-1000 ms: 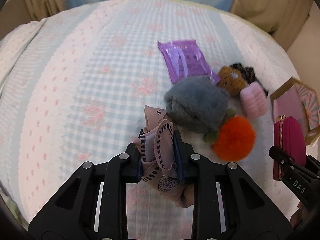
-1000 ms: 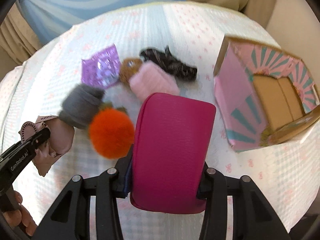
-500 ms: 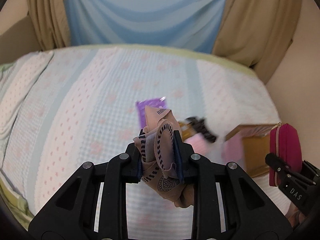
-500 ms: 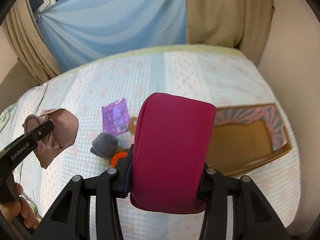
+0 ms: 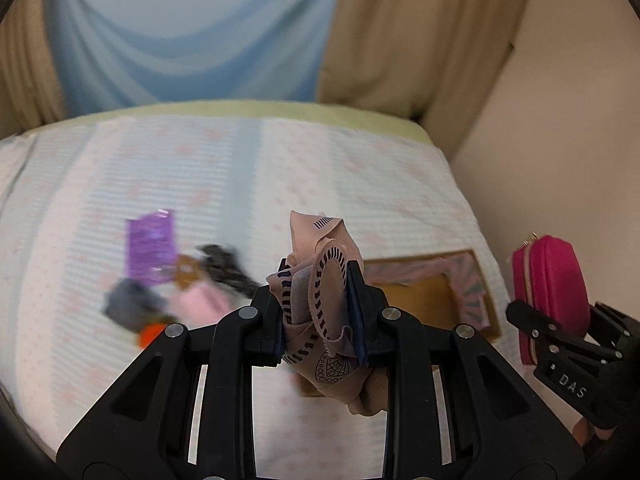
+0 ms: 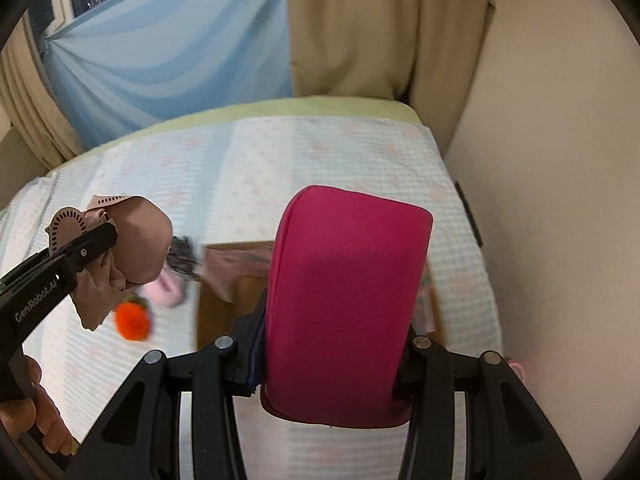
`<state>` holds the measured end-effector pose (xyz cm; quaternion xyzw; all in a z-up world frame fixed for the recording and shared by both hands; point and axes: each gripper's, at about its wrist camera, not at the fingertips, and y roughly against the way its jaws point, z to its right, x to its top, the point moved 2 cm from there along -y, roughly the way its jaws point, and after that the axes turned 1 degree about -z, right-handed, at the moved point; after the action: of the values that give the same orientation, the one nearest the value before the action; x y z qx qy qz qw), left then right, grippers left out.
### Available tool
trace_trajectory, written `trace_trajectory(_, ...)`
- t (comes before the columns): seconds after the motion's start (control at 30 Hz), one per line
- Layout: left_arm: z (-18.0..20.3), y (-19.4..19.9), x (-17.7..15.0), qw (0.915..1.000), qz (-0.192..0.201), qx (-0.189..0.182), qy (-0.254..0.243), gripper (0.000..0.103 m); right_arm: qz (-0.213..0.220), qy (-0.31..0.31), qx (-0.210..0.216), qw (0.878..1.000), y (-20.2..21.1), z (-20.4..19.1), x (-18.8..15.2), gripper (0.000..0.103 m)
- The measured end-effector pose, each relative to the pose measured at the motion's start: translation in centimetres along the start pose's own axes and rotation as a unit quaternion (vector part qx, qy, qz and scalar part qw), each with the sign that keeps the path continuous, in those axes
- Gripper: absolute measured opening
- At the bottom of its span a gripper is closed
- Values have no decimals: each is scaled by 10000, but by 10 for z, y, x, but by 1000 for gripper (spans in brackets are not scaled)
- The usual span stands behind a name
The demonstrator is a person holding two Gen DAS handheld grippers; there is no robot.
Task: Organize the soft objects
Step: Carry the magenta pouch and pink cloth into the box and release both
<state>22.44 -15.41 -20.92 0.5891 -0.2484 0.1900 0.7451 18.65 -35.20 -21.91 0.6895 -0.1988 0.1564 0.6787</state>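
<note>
My left gripper (image 5: 320,312) clamps the scarf (image 5: 324,304), right gripper (image 6: 328,360) clamps the pouch (image 6: 344,304); both raised to clear the box (image 5: 432,300).

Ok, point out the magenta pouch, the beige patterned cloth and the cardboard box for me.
magenta pouch (image 6: 344,304), right wrist view, middle of its broad face.
beige patterned cloth (image 5: 320,276), left wrist view, bunched folds between the fingers.
cardboard box (image 5: 420,300), left wrist view, brown inner floor.

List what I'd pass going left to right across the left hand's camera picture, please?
Purple packet → brown fuzzy ball → beige patterned cloth clamped in the left gripper → cardboard box → magenta zip pouch clamped in the right gripper.
</note>
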Motion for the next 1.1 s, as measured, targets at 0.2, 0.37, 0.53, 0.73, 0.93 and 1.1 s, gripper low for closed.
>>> trace_trajectory(0.2, 59, -66, -17, 9985, -510, -8, -214, 22, -500, 181, 129, 9985, -59, 50, 7, 42)
trace_trajectory(0.37, 79, -115, -30, 9951, -922, 240, -261, 22, -920, 231, 449, 9945, -107, 65, 13, 42)
trace_trajectory(0.53, 74, -160, -42, 9882, -1441, 488, -195, 22, -1356, 353, 819, 9868, -155, 63, 11, 42)
trace_trajectory(0.73, 66, -206, -65, 9765, -2054, 644, -113, 22, -1864, 503, 1027, 9758, -204, 60, -1, 42)
trace_trajectory(0.93, 66, -221, -78, 9689, -2349, 723, -300, 29, -1976, 408, 1195, 9721, -222, 56, -5, 45)
trace_trajectory(1.1, 71, -213, -80, 9719, -2156, 747, -585, 103, -1935, 183, 1461, 9700, -229, 51, 1, 93)
